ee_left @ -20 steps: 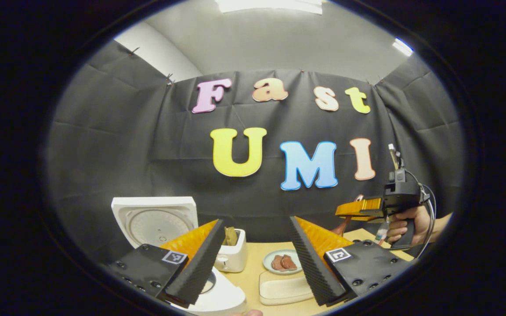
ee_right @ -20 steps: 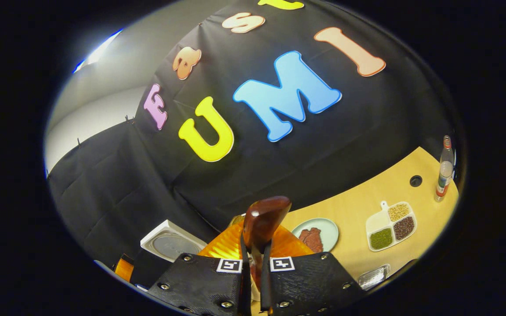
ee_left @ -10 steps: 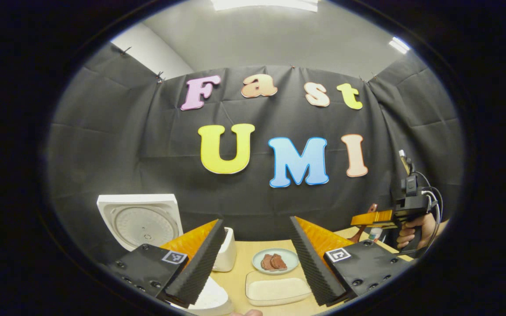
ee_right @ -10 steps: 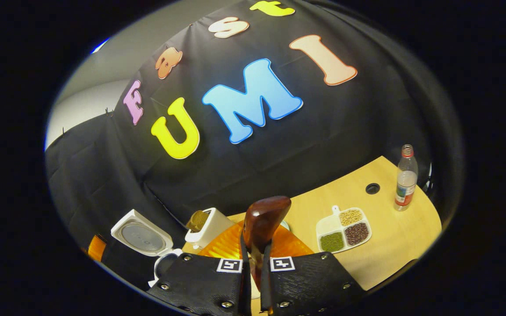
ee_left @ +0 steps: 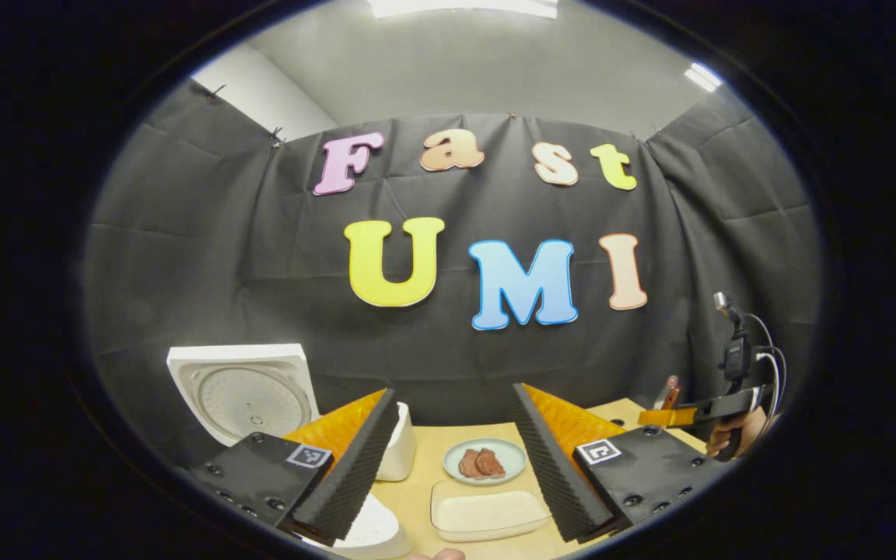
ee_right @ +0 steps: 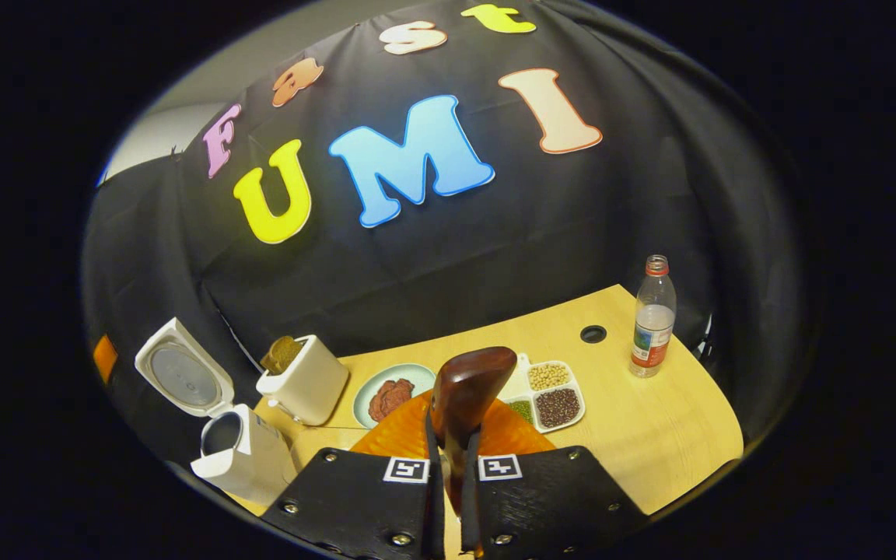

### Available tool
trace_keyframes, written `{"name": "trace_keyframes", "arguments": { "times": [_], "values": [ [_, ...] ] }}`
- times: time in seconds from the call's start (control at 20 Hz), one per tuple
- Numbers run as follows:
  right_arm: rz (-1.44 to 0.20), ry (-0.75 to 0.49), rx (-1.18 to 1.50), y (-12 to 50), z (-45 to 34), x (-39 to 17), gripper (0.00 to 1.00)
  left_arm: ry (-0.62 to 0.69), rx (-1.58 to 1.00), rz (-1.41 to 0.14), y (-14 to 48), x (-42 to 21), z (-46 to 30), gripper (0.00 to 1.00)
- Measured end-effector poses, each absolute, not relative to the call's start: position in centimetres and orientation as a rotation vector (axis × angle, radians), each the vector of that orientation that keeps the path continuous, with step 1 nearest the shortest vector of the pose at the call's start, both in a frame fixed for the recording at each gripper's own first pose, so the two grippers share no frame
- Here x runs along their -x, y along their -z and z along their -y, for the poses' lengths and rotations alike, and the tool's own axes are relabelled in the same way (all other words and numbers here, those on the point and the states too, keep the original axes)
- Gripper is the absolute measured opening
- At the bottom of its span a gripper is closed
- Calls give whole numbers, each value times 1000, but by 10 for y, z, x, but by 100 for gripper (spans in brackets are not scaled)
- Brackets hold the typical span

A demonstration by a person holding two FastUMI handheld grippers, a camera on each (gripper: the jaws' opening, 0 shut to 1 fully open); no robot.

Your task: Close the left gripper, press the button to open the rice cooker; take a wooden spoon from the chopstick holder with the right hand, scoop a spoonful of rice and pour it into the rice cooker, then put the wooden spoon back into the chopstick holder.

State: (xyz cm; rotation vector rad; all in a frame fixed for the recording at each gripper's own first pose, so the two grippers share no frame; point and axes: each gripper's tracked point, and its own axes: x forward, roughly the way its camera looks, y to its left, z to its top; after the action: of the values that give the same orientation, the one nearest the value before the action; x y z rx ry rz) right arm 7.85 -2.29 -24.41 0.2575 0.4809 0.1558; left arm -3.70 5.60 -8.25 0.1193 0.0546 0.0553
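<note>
My left gripper (ee_left: 454, 393) is open and holds nothing, hovering over the near table. Below it stands the white rice cooker (ee_left: 370, 530) with its lid (ee_left: 239, 391) raised. A white rectangular dish of rice (ee_left: 487, 509) lies between the fingers. My right gripper (ee_right: 452, 460) is shut on a dark wooden spoon (ee_right: 467, 385), whose bowl points up past the fingertips. In the right gripper view the rice cooker (ee_right: 239, 460) stands at lower left, lid (ee_right: 182, 377) open. In the left gripper view the right gripper (ee_left: 689, 416) is far right, held by a hand (ee_left: 730, 437).
A white toaster (ee_right: 304, 381) with a brown slice stands behind the cooker. Beside it are a plate of meat (ee_right: 392, 393), a divided dish of beans (ee_right: 547, 389) and a water bottle (ee_right: 652, 315). The wooden table (ee_right: 650, 435) has a cable hole (ee_right: 593, 334).
The right gripper, still holding the spoon, has swung right and lower, away from the cooker; its view has tilted down onto the table. The left gripper has shifted slightly and stays open.
</note>
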Motion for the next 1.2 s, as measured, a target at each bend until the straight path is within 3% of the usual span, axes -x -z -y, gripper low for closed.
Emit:
{"name": "trace_keyframes", "arguments": {
  "times": [0.1, 0.15, 0.25, 0.55, 0.7, 0.75, 0.8, 0.95, 1.05, 1.15, 1.2],
  "values": [
    [-493, -141, -251, 255, 24, -76, 8, -58, -116, -60, 84, 38, -58, 94],
    [-500, -125, -234, 263, 26, -76, 8, -60, -117, -60, 84, 39, -57, 99],
    [-511, -90, -196, 277, 32, -77, 9, -65, -122, -60, 85, 44, -59, 94],
    [-564, -21, -201, 324, 30, -81, 9, -89, -124, -59, 80, 53, -70, 94],
    [-580, -17, -219, 337, 23, -78, 8, -99, -133, -47, 75, 57, -75, 94],
    [-577, -21, -209, 339, 22, -77, 9, -101, -134, -46, 75, 58, -75, 99],
    [-578, -26, -197, 343, 21, -76, 8, -103, -133, -47, 75, 58, -77, 94],
    [-573, -37, -191, 345, 21, -73, 8, -100, -121, -47, 78, 55, -76, 94],
    [-580, -57, -171, 345, 22, -71, 13, -89, -116, -47, 78, 52, -73, 94],
    [-582, -58, -131, 345, 29, -68, 22, -77, -113, -47, 80, 49, -69, 100],
    [-577, -59, -128, 339, 32, -65, 48, -72, -112, -44, 77, 47, -67, 100]
  ]
}}
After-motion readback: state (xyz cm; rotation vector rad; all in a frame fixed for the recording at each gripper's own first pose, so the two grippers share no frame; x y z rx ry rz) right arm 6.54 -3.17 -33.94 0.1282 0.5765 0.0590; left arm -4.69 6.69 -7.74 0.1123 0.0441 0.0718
